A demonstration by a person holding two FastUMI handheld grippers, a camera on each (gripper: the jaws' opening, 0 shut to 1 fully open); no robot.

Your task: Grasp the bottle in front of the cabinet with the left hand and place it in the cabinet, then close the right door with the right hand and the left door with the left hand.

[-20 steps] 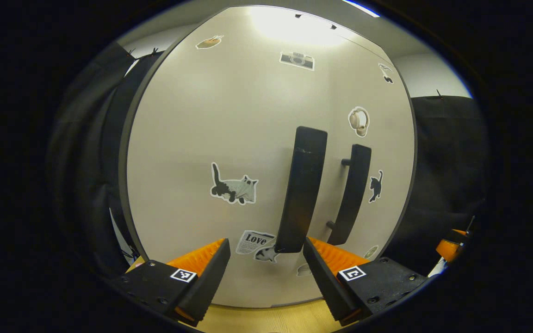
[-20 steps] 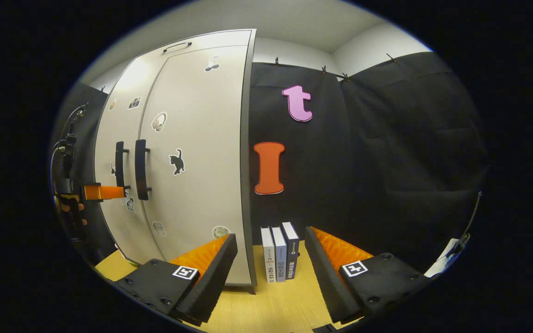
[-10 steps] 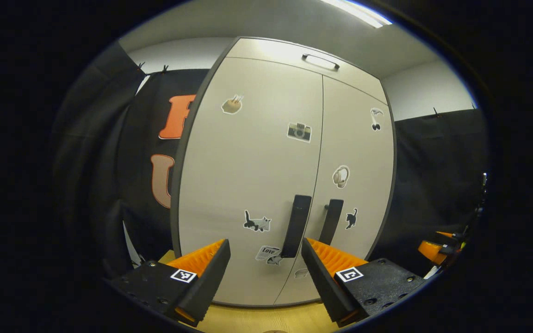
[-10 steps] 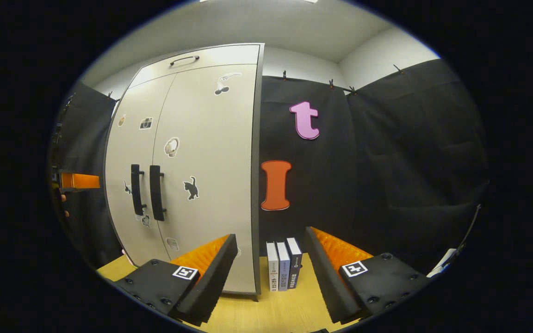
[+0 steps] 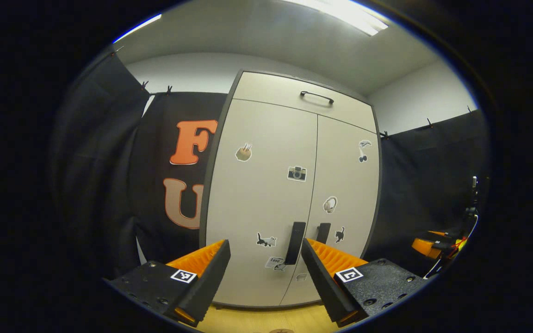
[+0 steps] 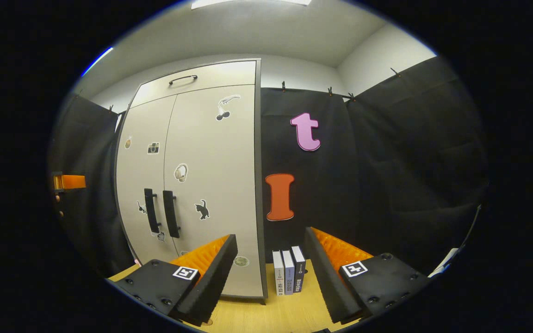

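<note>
Left gripper (image 5: 265, 273) spread wide, empty, facing cabinet (image 5: 289, 194) straight on. Right gripper (image 6: 270, 268) likewise wide, holding nothing. Both doors, left door (image 5: 259, 199) and right door (image 5: 345, 199), flush shut, handles (image 5: 295, 243) side by side at the seam. Bottle unseen, presumably inside. Three books (image 6: 288, 272) upright on the desk (image 6: 266, 314), just beside the cabinet's right edge.

Bright ceiling strip light (image 5: 340, 11) overhead, mild glare, sharp focus, heavy fisheye warp at edges
</note>
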